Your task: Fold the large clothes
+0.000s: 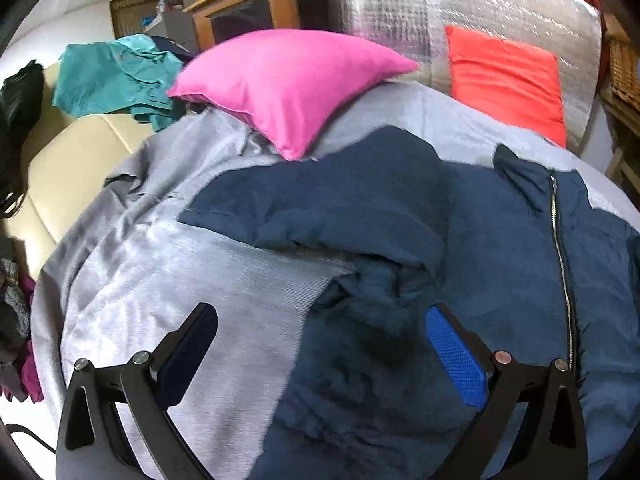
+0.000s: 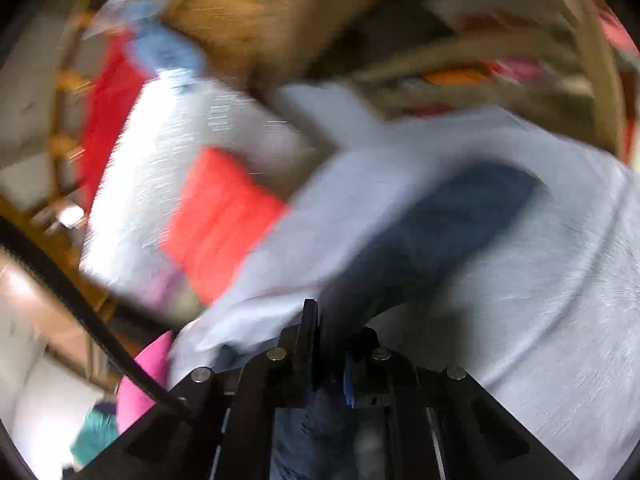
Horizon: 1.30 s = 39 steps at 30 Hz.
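A navy zip-up jacket [image 1: 400, 220] lies spread on the grey bedcover [image 1: 168, 272], its zipper [image 1: 560, 264] running down the right side. My left gripper [image 1: 320, 316] hovers over the jacket's lower left part, open, with nothing between its blue pads [image 1: 456, 360]. The right wrist view is badly blurred. There my right gripper [image 2: 332, 332] is shut, with dark blue cloth of the jacket [image 2: 440, 232] pinched between its jaws and trailing back under them.
A pink pillow [image 1: 288, 84] and a red pillow [image 1: 508, 80] lie at the head of the bed against a silver quilted panel [image 1: 460, 4]. A teal garment [image 1: 116, 76] sits on a cream sofa [image 1: 68, 160] at the left. Wooden furniture [image 1: 256, 8] stands behind.
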Motion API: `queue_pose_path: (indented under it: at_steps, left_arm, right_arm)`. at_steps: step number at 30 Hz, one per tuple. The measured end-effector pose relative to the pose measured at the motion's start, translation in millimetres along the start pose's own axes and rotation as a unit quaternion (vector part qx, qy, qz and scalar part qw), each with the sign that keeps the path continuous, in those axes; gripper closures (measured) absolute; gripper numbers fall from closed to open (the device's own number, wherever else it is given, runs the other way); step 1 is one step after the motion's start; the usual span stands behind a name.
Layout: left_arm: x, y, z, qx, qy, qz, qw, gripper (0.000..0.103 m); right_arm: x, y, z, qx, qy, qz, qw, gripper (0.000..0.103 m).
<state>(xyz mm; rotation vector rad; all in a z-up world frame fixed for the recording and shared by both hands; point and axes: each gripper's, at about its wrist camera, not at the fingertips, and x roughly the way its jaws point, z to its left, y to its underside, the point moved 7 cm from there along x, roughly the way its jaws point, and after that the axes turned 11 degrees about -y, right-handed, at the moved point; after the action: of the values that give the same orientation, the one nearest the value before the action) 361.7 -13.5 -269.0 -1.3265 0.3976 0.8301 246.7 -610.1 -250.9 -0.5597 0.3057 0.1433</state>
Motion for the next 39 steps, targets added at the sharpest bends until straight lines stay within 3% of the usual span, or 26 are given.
queue_pose_path:
  at_steps: [3,7,10,12,13,15,17,19,21,23,26,28,30,32,33,35,39]
  left_arm:
    - [-3,-1,15,-0.010,0.000,-0.001,1.0000,0.000]
    - [-7,0,36,-0.023,0.000,-0.001,0.9997,0.000]
    - [-10,1,51,-0.033,-0.006,-0.006,0.9994,0.000]
    - [-11,3,57,-0.031,-0.009,-0.008,0.9994,0.000]
    - [-10,6,59,-0.029,-0.010,-0.006,0.9995,0.000]
    - [-6,12,62,-0.021,-0.007,0.006,0.9997,0.000]
    - [-1,19,60,-0.013,-0.002,0.020,0.9997,0.000]
    - [5,25,57,0.003,0.000,0.032,0.9995,0.000]
    - [6,25,58,0.006,-0.005,0.033,0.9994,0.000]
    - [4,25,60,-0.002,0.001,0.031,0.9995,0.000]
    - [2,21,63,-0.007,0.000,0.025,0.9997,0.000]
    - [3,18,65,-0.009,-0.005,0.022,0.9997,0.000]
    - [5,16,67,-0.012,-0.006,0.024,0.9996,0.000]
    - [7,14,71,-0.020,-0.007,0.028,0.9994,0.000]
    - [9,12,75,-0.025,-0.009,0.028,0.9993,0.000]
    - [11,9,82,-0.036,-0.013,0.029,0.9989,0.000]
    - [17,4,97,-0.059,-0.009,0.038,0.9975,0.000]
  right_arm:
    - [-5,34,76,-0.066,-0.047,0.033,0.996,0.091]
    - [12,107,145,-0.088,-0.099,0.102,0.986,0.091]
    - [34,173,156,-0.062,-0.105,0.176,0.977,0.088]
    - [52,224,147,-0.046,-0.083,0.229,0.969,0.087]
    - [59,234,142,-0.036,-0.080,0.248,0.965,0.080]
    - [59,258,124,0.009,-0.077,0.282,0.956,0.077]
    - [47,258,105,0.048,-0.060,0.272,0.959,0.058]
    - [26,235,91,0.076,-0.072,0.223,0.969,0.026]
    - [11,206,78,0.092,-0.065,0.164,0.980,0.016]
    - [10,187,64,0.114,-0.062,0.143,0.981,0.016]
    - [26,177,43,0.140,-0.035,0.150,0.978,0.019]
    - [40,177,40,0.140,-0.034,0.162,0.976,0.035]
    - [56,182,43,0.126,-0.020,0.179,0.975,0.037]
    - [70,190,49,0.107,0.001,0.194,0.975,0.055]
    - [75,193,59,0.099,0.006,0.206,0.973,0.068]
    - [81,192,87,0.074,-0.010,0.218,0.973,0.068]
    - [83,199,188,0.013,-0.094,0.246,0.965,0.065]
